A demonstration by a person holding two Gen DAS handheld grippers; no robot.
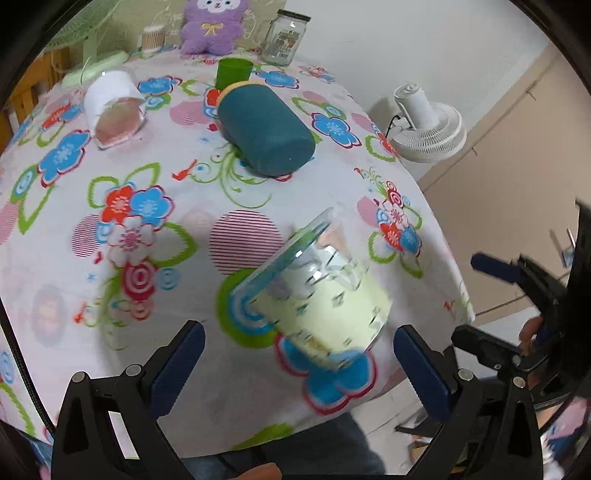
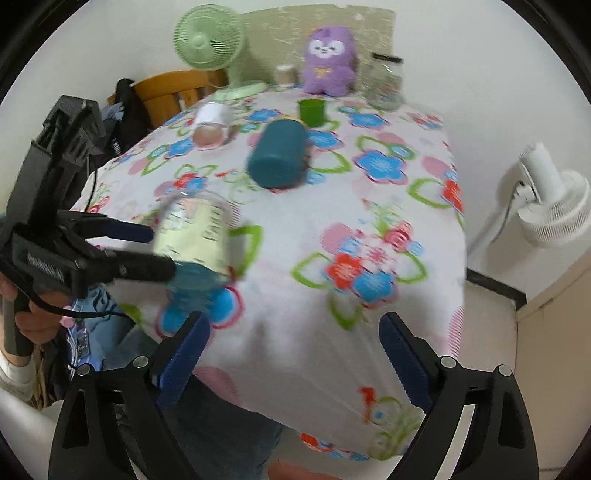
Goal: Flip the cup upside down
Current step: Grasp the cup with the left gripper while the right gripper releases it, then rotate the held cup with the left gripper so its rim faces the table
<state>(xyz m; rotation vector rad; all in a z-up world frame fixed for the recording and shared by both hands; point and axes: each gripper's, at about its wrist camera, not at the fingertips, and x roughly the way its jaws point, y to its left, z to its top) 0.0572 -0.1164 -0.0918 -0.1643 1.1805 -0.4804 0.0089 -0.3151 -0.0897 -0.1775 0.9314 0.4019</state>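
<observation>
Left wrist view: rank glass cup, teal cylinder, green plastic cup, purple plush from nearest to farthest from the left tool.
1. Clear glass cup with pale yellow lining, tilted, just ahead of the left tool.
2. Teal cylinder, lying mid-table.
3. Green plastic cup, upright behind it.
4. Purple plush toy, at the far edge.

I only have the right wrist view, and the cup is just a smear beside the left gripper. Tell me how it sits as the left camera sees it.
Observer: In the left wrist view the cup is tilted. Its wide clear end points up and to the left, and the pale yellow body is lower right.
Operator: Now tell me whether the left jaws have it.
Observer: No. The left gripper is wide open, and the blue pads stand clear of the glass, with a gap on each side.
</observation>
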